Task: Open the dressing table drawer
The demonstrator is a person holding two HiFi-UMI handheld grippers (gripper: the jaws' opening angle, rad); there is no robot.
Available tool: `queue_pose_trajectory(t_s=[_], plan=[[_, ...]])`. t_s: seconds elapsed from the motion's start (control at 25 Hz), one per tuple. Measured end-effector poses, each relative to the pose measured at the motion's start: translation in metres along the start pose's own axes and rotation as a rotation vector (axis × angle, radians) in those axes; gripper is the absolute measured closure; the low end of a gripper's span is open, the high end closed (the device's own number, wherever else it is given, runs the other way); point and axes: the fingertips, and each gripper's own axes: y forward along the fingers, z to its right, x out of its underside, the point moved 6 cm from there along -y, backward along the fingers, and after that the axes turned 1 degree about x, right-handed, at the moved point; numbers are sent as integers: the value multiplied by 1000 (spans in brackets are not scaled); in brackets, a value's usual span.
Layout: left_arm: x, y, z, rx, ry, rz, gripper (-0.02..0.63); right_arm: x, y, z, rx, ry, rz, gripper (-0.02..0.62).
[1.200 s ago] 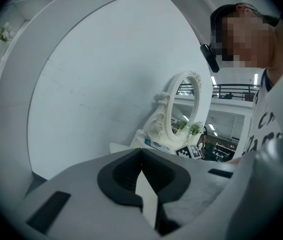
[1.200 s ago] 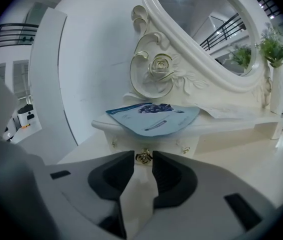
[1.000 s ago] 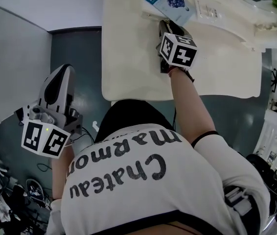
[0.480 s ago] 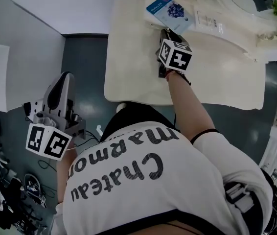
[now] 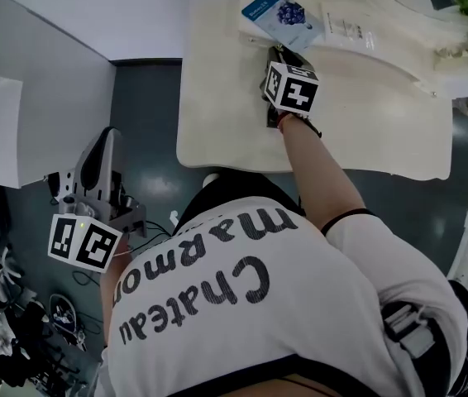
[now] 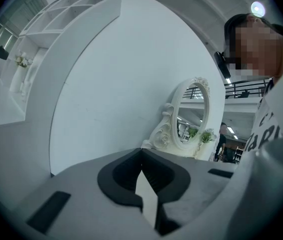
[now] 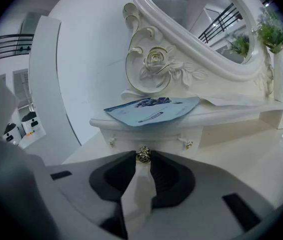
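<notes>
1. The drawer (image 7: 151,140) is a small one in the raised shelf at the back of the dressing table (image 5: 366,114). It sits under a blue packet (image 7: 154,109) that lies on the shelf, and below the carved foot of the mirror (image 7: 216,29).
2. Its front carries a small brass knob (image 7: 142,154) in the middle. That knob stands right at the tips of the right gripper (image 7: 142,158), straight ahead of it and just above the tabletop.
3. The drawer front looks flush with the shelf, so the drawer is not yet pulled out.
4. The right gripper's jaws stand only a little apart, no wider than the knob. They have just been closing, and the knob is pinched between the two tips.
5. In the head view the right arm reaches forward over the tabletop, and the marker cube (image 5: 290,88) sits just short of the shelf edge.
6. The left gripper (image 6: 141,155) is well apart from the table, low at the person's left side over the dark floor. Its jaws are together at the tips, with nothing between them.
7. Compared with the earlier frames, the right gripper stays at the same spot under the blue packet. The left gripper also stays off the table, beside the person's left side.
</notes>
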Motion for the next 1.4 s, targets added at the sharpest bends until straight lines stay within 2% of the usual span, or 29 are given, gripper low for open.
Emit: queue_pose_trajectory(t_s=[1.4], plan=[[-11, 22, 19, 76, 25, 14, 583, 12, -16, -4, -37, -46, -60, 492]])
